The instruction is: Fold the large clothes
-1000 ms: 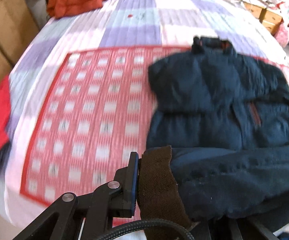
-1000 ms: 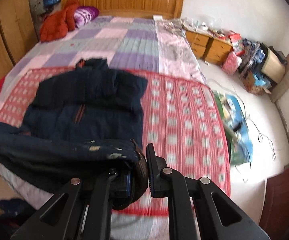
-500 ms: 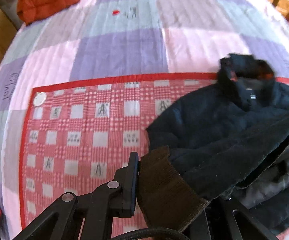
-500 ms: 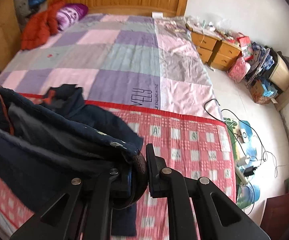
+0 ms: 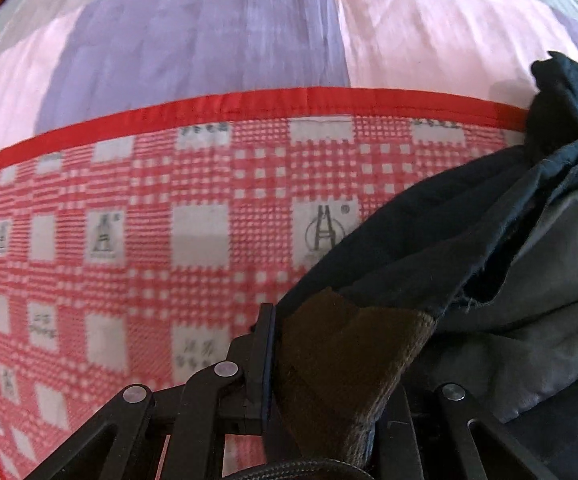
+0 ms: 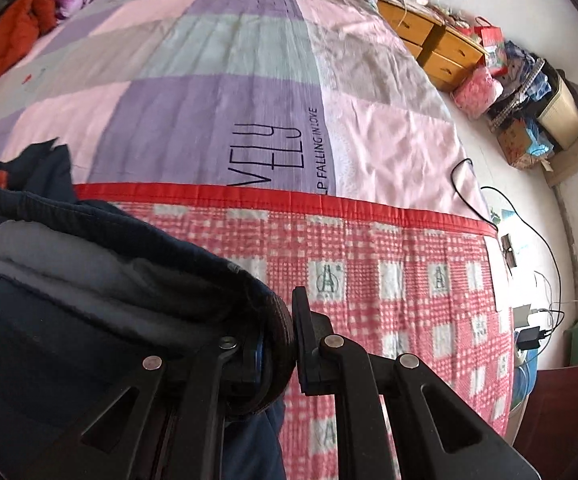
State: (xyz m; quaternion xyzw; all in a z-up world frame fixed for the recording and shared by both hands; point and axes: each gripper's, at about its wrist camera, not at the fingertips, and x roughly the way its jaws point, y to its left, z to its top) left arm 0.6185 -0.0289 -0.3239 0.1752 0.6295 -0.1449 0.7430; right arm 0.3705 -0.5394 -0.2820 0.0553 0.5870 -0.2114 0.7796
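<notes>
Jacket [image 5: 469, 240], a large navy padded one with a grey lining, now lies doubled over on the red checked blanket [image 5: 149, 240]: a second ago it was spread flat with its lower hem lifted well short of the collar, and since then both grippers have carried that hem forward and down, so the collar [image 5: 569, 92] sits just ahead of the folded edge. Between the fingers of the left gripper [image 5: 329, 364] is the brown ribbed cuff [image 5: 349, 360], with the jacket bulking to its right; its jaws are opening, the cuff not yet clear of them. The right gripper [image 6: 289, 344] is clamped on the other ribbed corner of the hem [image 6: 277, 332], with the jacket piled to its left and bare blanket ahead and to its right. Beyond both, past the blanket's red border, stretches the pink and purple quilt [image 6: 209, 112]. My reading is that the bottom-to-top fold is essentially laid, and the release has begun on the left side first; the right corner needs letting go next, and the thick padding may spring the fold back open.
</notes>
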